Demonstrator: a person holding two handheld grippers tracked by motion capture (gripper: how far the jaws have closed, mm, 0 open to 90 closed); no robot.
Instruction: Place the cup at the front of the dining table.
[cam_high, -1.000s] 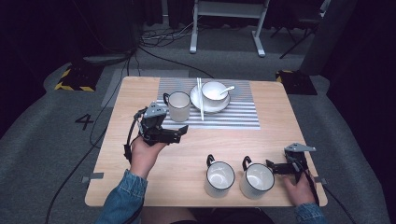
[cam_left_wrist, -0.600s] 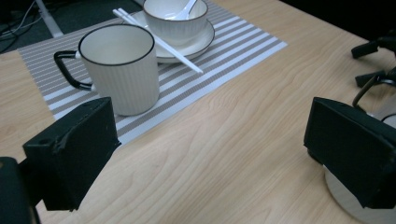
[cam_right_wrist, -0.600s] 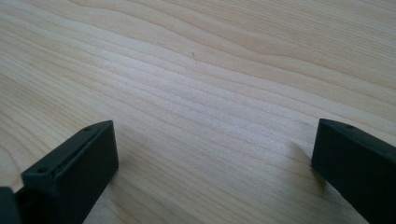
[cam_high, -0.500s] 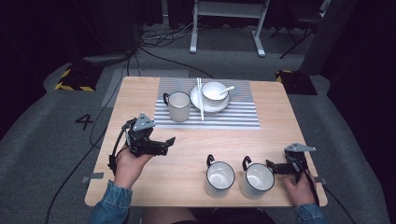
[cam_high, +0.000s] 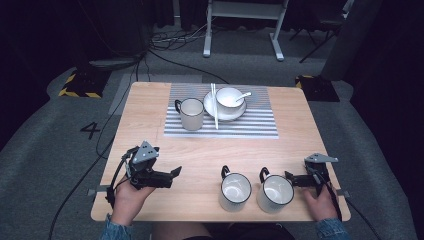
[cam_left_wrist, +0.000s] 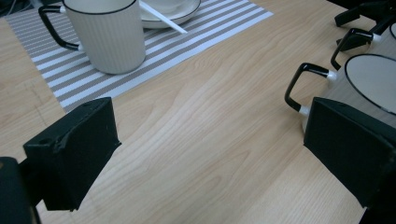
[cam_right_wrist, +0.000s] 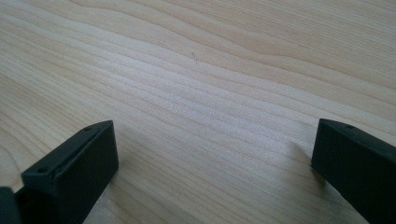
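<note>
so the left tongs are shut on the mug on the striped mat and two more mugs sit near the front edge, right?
Not quite: the left tongs are open and empty, well short of the mug on the striped mat, as the high view shows. Two more mugs do sit near the front edge.

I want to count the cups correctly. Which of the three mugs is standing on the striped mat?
The mug at the far side, beside the plate with the bowl. It stands on the striped mat; the other two mugs stand on bare wood at the near edge.
</note>
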